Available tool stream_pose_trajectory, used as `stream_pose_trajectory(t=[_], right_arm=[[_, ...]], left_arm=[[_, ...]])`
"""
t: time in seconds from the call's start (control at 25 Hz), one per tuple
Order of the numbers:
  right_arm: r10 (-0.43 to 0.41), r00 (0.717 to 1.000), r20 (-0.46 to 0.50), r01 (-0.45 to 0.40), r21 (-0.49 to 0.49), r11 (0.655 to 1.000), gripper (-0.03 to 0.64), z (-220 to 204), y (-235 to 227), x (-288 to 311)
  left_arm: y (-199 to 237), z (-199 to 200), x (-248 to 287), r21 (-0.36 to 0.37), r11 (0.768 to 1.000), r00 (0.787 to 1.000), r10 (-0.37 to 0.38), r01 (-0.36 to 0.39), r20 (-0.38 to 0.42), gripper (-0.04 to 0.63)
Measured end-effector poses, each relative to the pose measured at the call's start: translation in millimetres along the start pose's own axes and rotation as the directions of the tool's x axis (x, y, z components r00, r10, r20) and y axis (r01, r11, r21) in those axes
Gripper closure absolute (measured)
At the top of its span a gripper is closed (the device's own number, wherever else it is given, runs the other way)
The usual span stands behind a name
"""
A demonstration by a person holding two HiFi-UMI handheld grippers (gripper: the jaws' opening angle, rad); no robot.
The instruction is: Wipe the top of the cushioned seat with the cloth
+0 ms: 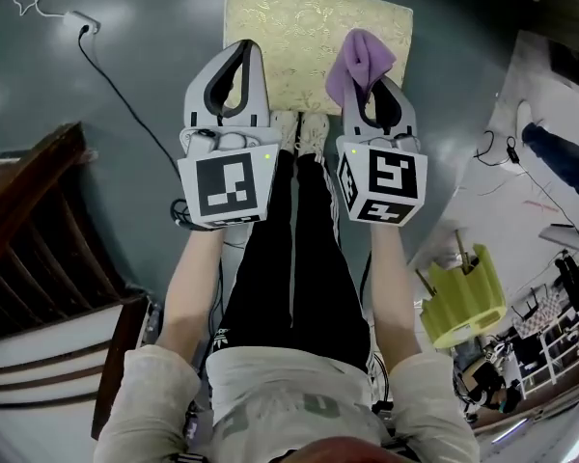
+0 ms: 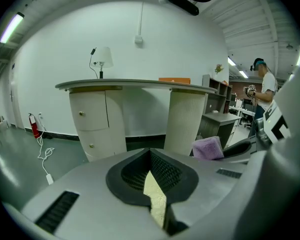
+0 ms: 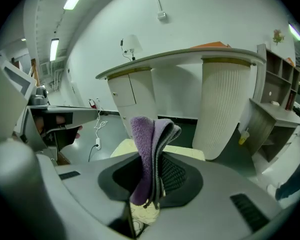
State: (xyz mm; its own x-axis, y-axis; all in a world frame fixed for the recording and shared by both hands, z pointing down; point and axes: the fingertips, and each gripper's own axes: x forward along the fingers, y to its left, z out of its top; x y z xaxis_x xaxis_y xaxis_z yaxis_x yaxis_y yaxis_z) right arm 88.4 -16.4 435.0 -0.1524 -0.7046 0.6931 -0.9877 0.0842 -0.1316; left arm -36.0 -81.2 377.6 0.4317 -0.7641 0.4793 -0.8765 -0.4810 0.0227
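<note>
Right gripper (image 1: 378, 93) clamped on a folded purple terry cloth (image 1: 360, 58). Left gripper (image 1: 239, 61) alongside, jaws together, empty. Pale gold patterned square cushioned seat (image 1: 299, 27) below and just ahead. Step, likely: approach. Next: lower cloth flat onto seat top, sweep across.

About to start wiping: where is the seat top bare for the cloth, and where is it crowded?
The cushioned seat is bare on top from far edge to middle. Its near edge is crowded: the left gripper hides one corner, the right gripper with the cloth the other.
</note>
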Motion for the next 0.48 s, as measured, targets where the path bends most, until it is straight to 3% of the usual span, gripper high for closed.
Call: stream_pose_trajectory(t=[0.32,0.48], right_arm=[[0.009,1.0,-0.025,-0.009,-0.007,1.0,0.525,-14,0,5],[0.052,0.998,-0.045,-0.053,-0.041,0.998,0.525,-13,8,12]], left_arm=[[-8,-9,4,-0.01,1.0,1.0,-0.011,0.011,-0.001,0.589],[-8,-13,5,-0.007,1.0,1.0,-0.01,0.01,-0.025,0.589]])
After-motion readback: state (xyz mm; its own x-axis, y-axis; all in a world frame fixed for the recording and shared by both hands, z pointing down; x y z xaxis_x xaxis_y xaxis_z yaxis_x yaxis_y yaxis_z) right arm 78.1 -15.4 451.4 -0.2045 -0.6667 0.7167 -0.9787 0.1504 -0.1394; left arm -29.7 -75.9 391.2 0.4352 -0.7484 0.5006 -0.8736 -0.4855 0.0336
